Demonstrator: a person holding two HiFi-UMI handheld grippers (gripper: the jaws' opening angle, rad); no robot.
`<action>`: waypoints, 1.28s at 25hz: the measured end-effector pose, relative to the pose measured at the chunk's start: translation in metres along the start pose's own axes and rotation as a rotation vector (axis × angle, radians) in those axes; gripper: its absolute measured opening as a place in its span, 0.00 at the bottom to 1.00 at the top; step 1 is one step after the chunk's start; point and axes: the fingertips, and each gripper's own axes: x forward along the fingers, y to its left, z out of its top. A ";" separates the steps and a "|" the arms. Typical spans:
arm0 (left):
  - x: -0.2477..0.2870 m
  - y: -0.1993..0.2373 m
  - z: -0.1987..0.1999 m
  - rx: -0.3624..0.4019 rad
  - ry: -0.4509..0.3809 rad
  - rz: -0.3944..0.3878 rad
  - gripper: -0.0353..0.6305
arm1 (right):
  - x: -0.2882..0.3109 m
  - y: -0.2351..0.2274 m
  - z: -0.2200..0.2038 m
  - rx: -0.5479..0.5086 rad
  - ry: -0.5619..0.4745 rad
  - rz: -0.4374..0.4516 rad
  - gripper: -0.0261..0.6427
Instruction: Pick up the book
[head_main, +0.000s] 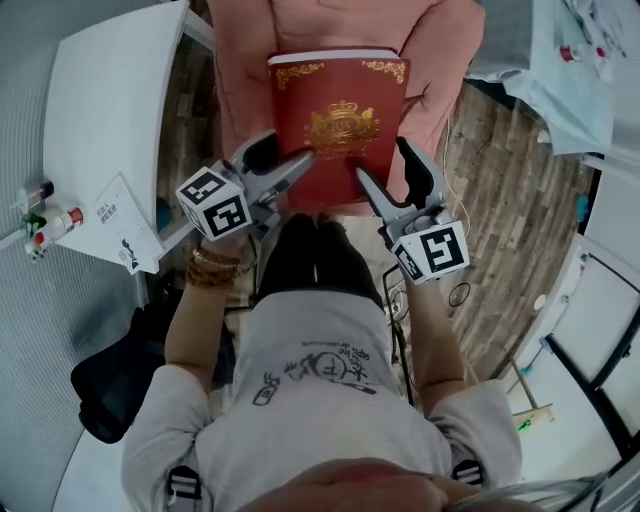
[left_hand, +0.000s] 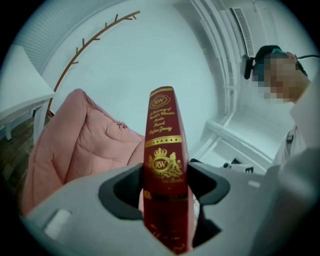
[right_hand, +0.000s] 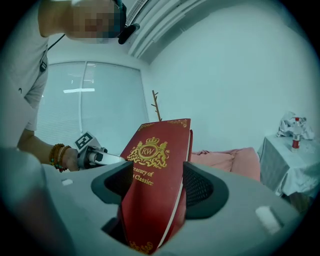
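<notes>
Left gripper (head_main: 300, 168): jaws stood partly apart, clamped across the spine of the book (head_main: 340, 105) at its 8 o'clock corner.
Right gripper (head_main: 385, 170): jaws stood partly apart, clamped on the page edge at 5 o'clock.
Count: one book, two grippers, one pink cushion (head_main: 445, 45).
Book: was held in the air over the cushion, its 12 o'clock edge free.
Room: white table (head_main: 110, 100) edge lay at 10 o'clock, bare wood floor (head_main: 500, 200) at 3 o'clock.
</notes>
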 end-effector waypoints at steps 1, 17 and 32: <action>-0.005 -0.010 0.005 0.007 -0.005 -0.002 0.46 | -0.005 0.006 0.010 -0.004 -0.007 0.002 0.51; -0.060 -0.139 0.084 0.102 -0.116 -0.022 0.46 | -0.069 0.070 0.142 -0.102 -0.117 0.031 0.50; -0.091 -0.210 0.091 0.157 -0.139 -0.081 0.46 | -0.125 0.113 0.183 -0.156 -0.178 0.016 0.50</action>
